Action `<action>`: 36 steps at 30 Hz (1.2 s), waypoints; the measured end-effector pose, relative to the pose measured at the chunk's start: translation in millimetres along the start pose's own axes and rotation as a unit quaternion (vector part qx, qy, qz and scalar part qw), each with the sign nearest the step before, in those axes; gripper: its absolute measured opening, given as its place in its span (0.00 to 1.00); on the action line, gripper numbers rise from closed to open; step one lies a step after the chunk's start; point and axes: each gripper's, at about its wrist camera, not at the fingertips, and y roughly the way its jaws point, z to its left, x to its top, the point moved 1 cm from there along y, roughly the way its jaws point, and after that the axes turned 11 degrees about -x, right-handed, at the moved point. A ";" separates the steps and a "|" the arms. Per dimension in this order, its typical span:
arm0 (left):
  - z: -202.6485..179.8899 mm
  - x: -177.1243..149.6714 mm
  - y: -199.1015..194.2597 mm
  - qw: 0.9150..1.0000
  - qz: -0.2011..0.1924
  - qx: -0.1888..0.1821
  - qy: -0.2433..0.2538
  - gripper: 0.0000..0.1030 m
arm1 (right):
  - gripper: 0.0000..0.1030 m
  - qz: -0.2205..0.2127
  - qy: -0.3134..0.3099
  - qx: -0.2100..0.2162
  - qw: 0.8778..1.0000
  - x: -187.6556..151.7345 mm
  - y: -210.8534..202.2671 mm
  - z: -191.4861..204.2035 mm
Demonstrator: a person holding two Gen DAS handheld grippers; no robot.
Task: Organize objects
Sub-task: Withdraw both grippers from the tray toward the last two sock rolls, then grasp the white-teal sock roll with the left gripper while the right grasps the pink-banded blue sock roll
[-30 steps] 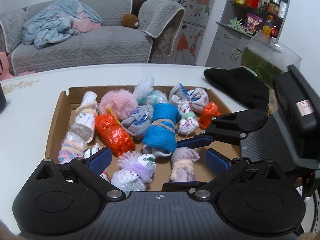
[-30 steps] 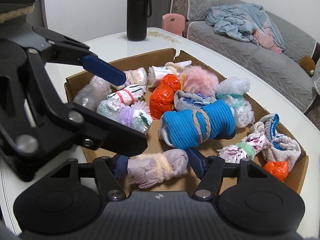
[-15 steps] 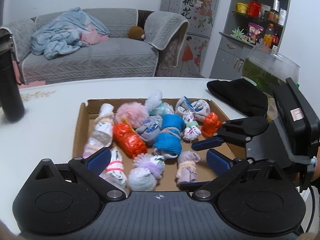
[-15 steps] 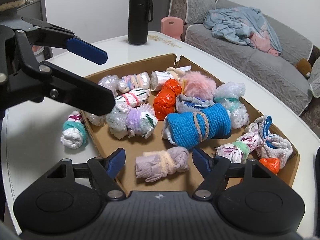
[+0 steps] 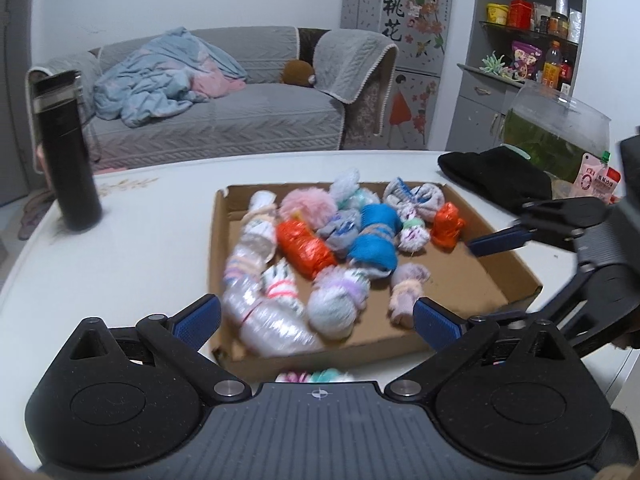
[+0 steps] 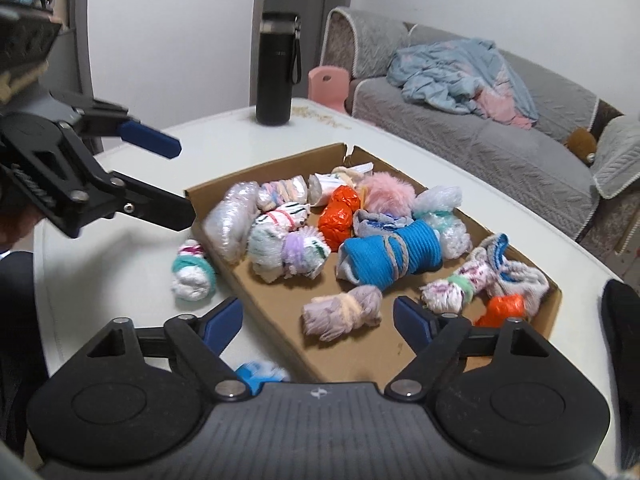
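A shallow cardboard tray [image 5: 360, 350] [image 6: 264, 168] on the white table holds several tied bundles of socks and bags. A mauve bundle [image 6: 342, 312] [image 5: 408, 284] lies on the tray floor near the front. My right gripper [image 6: 318, 318] hangs above and behind it; its jaws are opening and the pads stand clear of the bundle. My left gripper [image 5: 316, 320] is open and holds nothing, back from the tray's near edge. Each gripper shows in the other's view: the left [image 6: 176, 180], the right [image 5: 474, 280]. A white bundle with a teal band [image 6: 192, 272] lies on the table outside the tray.
A black flask [image 5: 68, 152] [image 6: 278, 68] stands on the table beyond the tray. A black cloth [image 5: 492, 176] and a glass tank [image 5: 556, 132] sit at the far right. A small blue and white item [image 6: 260, 372] lies by my right gripper. A grey sofa is behind.
My right gripper let go of the mauve bundle, which stays in the tray, and its jaws widened. Both grippers drew back and up from the tray.
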 end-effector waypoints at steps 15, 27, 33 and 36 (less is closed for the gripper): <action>14.5 -77.4 -19.7 0.999 -0.001 0.041 0.003 0.99 | 0.89 -0.022 0.094 -0.029 0.995 -56.2 -38.2 30.5; 11.2 -79.7 15.0 0.998 0.003 0.056 0.026 0.99 | 0.90 -0.019 0.094 -0.068 0.993 -71.9 -11.9 42.7; 2.4 -73.1 32.8 0.997 0.003 0.054 0.051 0.99 | 0.89 -0.022 0.097 -0.065 0.993 -75.0 -7.7 43.8; 1.1 -71.3 38.6 0.997 0.004 0.051 0.054 0.99 | 0.87 -0.020 0.097 -0.065 0.993 -75.8 -5.5 43.9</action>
